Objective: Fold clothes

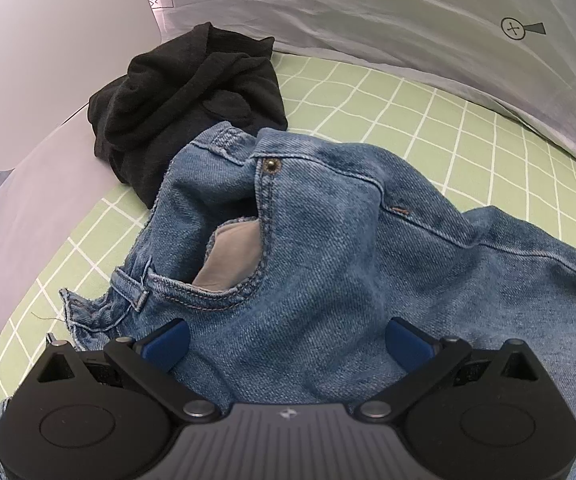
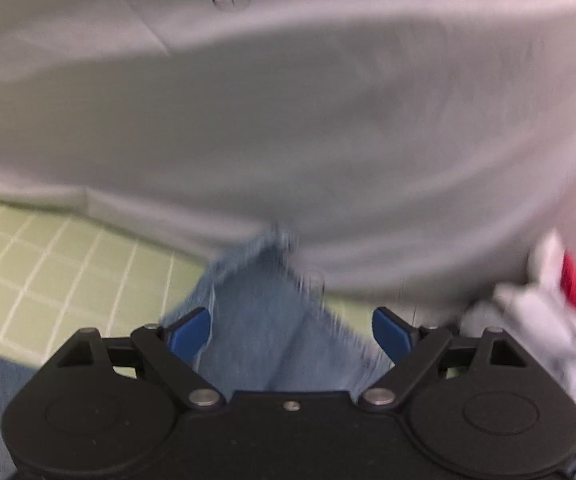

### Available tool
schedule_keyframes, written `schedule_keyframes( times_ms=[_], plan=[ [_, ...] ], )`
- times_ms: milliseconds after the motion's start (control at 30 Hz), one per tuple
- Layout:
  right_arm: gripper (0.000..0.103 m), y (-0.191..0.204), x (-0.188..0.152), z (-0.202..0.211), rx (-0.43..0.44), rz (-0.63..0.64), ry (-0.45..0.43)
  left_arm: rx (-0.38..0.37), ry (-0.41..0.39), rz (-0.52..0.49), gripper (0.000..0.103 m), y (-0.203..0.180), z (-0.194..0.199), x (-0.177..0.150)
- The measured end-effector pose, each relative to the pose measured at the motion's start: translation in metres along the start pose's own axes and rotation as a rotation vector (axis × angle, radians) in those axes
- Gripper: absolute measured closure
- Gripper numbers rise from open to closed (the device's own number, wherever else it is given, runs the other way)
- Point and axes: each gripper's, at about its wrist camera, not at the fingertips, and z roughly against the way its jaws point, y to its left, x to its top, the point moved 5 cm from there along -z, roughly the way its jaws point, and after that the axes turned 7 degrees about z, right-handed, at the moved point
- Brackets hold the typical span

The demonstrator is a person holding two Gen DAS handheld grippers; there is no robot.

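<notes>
The jeans (image 1: pixel 328 248) lie crumpled on a bed under a green checked sheet (image 1: pixel 428 120), waistband up toward the far side, with the rivet button and a grey pocket lining (image 1: pixel 231 258) showing. The left gripper (image 1: pixel 286 344) hovers low over the denim with its blue pads (image 1: pixel 167 344) spread wide, and nothing sits between them but the cloth beneath. Just beyond the waistband a black garment (image 1: pixel 183 96) sits bunched, touching the jeans' upper edge. A white pillow (image 1: pixel 408 20) with printed marks runs along the far edge of the bed, and bare sheet lies open to the right between jeans and pillow. To the left the sheet ends at a pale, smooth surface (image 1: pixel 39 184).

The right wrist view is blurred. The right gripper (image 2: pixel 292 336) also stands wide, with a frayed leg hem of the jeans (image 2: pixel 255 320) lying between its pads, not pinched. The pillow (image 2: pixel 288 120) looms close ahead. A white and red cloth (image 2: pixel 560 312) crowds the right edge; open green sheet (image 2: pixel 47 272) remains on the left.
</notes>
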Motion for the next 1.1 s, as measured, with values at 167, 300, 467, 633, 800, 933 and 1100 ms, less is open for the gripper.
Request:
schedule_keyframes(
  times_ms=[167,300,467,633,800,933,1100],
  plan=[
    [0.018,-0.041,-0.029,-0.005,0.023,-0.318,0.103,0.001,-0.002,0.001,0.000,0.001,0.000,-0.001],
    [0.028,-0.068,-0.052,-0.020,0.080,-0.548,0.207,0.006,-0.009,0.008,0.000,0.000,-0.001,-0.001],
    [0.073,-0.061,-0.061,-0.034,0.196,-0.551,0.265,0.006,-0.001,0.009,0.000,0.000,-0.001,0.000],
    [0.096,-0.083,-0.068,-0.010,0.087,-0.571,0.221,0.002,0.004,0.003,0.000,0.001,-0.003,0.001],
    [0.103,-0.127,-0.117,0.044,-0.159,-0.522,0.276,-0.007,0.005,0.001,0.000,0.002,-0.004,0.001],
    [0.103,-0.157,-0.167,0.071,-0.294,-0.405,0.374,-0.003,0.020,0.002,0.000,0.002,-0.005,0.003],
    [0.100,-0.157,-0.169,0.089,-0.168,-0.360,0.344,0.049,0.046,-0.052,0.000,-0.009,-0.002,0.009]
  ],
)
